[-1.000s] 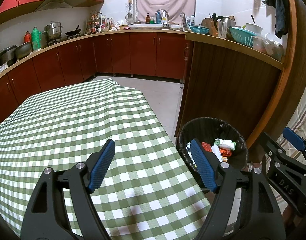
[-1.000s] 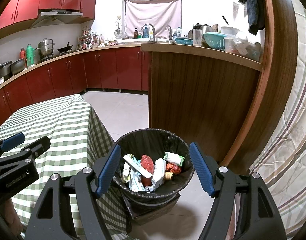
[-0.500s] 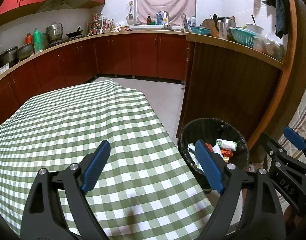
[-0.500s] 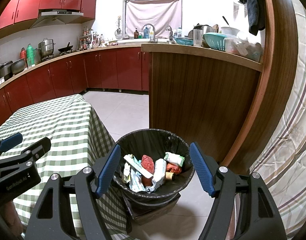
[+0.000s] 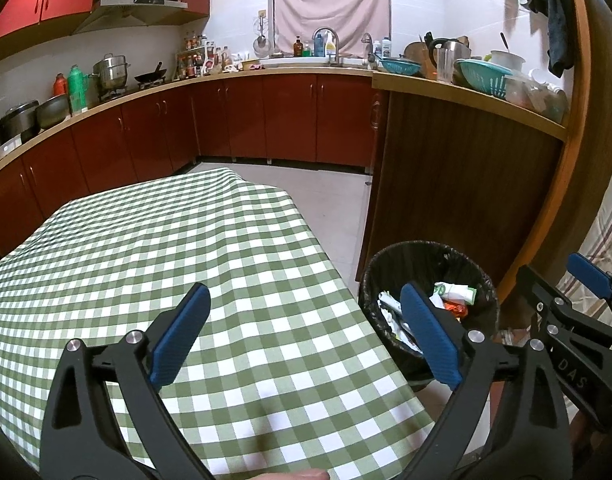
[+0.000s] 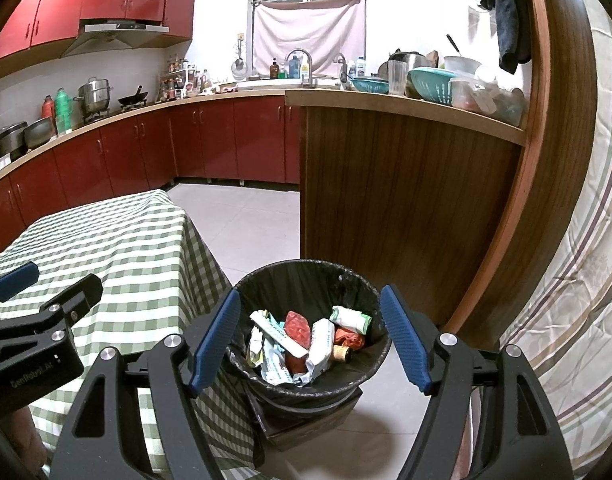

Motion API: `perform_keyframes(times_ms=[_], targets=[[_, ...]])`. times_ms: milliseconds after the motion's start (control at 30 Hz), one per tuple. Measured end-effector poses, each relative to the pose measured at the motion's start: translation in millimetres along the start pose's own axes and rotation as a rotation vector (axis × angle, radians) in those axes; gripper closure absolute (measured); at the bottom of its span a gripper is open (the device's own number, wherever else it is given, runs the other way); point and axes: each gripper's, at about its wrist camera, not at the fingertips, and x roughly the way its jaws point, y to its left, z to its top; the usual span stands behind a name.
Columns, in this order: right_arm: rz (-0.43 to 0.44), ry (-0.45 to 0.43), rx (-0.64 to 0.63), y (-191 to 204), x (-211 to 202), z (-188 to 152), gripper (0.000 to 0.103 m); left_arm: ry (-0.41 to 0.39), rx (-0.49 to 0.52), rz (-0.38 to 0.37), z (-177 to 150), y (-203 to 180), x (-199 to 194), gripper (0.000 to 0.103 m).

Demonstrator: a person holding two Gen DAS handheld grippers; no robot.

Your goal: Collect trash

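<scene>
A black-lined trash bin (image 6: 306,280) stands on the floor right of the table, holding several wrappers and packets (image 6: 306,340). My right gripper (image 6: 312,328) hangs open above the bin with nothing between its blue pads. My left gripper (image 5: 302,328) hovers over the right edge of the green checked tablecloth (image 5: 186,260); its jaws are opening and hold nothing. In the left wrist view the bin (image 5: 418,256) shows past the right finger, and the right gripper's frame (image 5: 578,344) sits at the far right. In the right wrist view the left gripper's frame (image 6: 38,320) shows at the left.
A wooden counter panel (image 6: 406,208) rises just behind the bin, its top crowded with bowls and containers (image 6: 438,84). Red cabinets (image 5: 154,136) line the back wall. A striped curtain (image 6: 578,280) hangs at the right. A tiled floor (image 6: 250,224) lies between table and cabinets.
The left gripper's jaws have spread wider apart. The right gripper and the bin's contents look the same.
</scene>
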Motion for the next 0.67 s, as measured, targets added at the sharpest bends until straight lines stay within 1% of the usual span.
perform_keyframes(times_ms=[167,233,367,433,500,567,667], targets=[[-0.001,0.000,0.001,1,0,0,0.032,-0.012,0.008,-0.003,-1,-1,-2,0.008],[0.000,0.001,-0.001,1,0,0,0.032,-0.010,0.013,-0.008,-2,-1,-2,0.005],[0.004,0.000,-0.007,8,-2,2,0.032,0.003,0.009,-0.011,-2,3,-1,0.005],[0.012,0.001,-0.009,14,-2,4,0.032,0.000,0.006,0.002,-1,7,-2,0.005],[0.025,0.002,-0.016,21,-2,5,0.031,-0.002,-0.002,0.030,-1,18,-3,0.005],[0.036,-0.003,-0.030,31,-2,6,0.029,0.014,-0.023,0.046,-1,33,-2,0.005],[0.069,-0.004,-0.043,48,-1,9,0.027,0.038,-0.054,0.090,-5,60,1,0.005]])
